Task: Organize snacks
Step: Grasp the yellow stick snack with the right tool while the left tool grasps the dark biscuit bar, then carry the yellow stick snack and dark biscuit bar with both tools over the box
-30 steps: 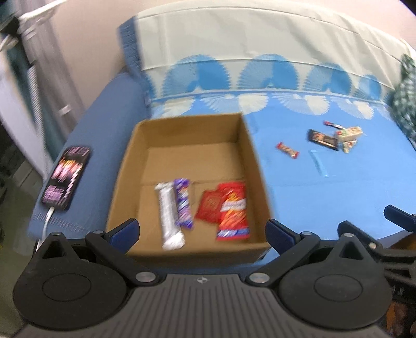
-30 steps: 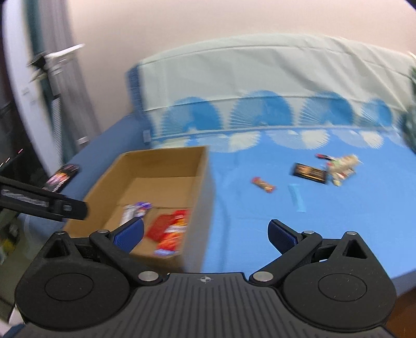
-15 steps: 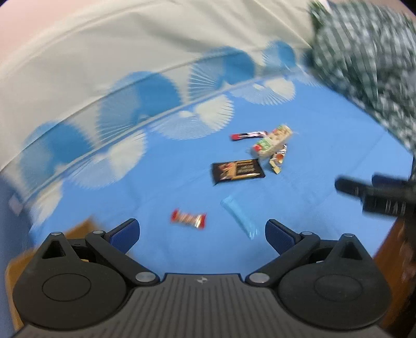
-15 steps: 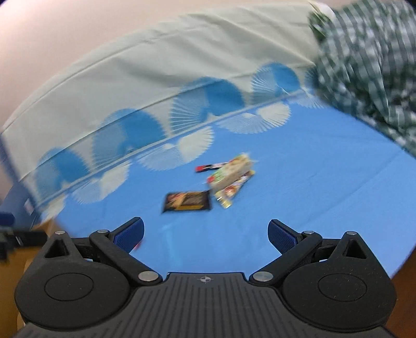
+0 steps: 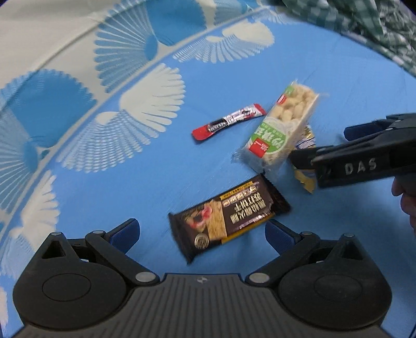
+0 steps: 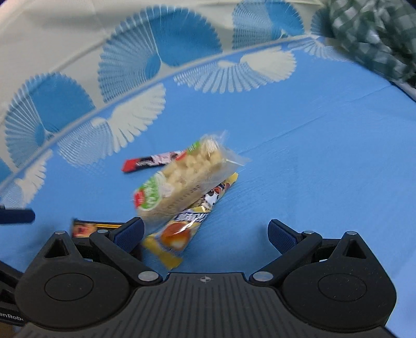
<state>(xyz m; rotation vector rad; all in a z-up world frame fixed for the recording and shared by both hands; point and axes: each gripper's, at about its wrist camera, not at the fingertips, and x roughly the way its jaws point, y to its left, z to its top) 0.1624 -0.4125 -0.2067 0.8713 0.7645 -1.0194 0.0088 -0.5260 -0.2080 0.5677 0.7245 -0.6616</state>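
A dark brown snack bar [image 5: 228,218] lies flat on the blue sheet, just ahead of my open left gripper [image 5: 202,231] and between its fingertips. Beyond it lie a puffed-rice bar with a green label [image 5: 280,127] and a red-and-black stick packet [image 5: 228,121]. A yellow packet [image 5: 305,179] is half hidden behind one finger [image 5: 351,161] of the right gripper. In the right wrist view my right gripper [image 6: 205,234] is open and empty. The yellow packet [image 6: 189,223] points into its gap, with the puffed-rice bar [image 6: 179,182] lying over it. The dark bar [image 6: 88,227] peeks out behind the left finger.
A green checked cloth [image 5: 364,23] is bunched at the far right of the bed. A pale cover with blue fan prints [image 5: 78,39] rises along the back. A person's hand [image 5: 405,192] shows at the right edge. Open blue sheet [image 6: 325,156] lies to the right of the snacks.
Both grippers swung right, away from the cardboard box, and came in close over the loose snacks. The box and the phone have left both views.
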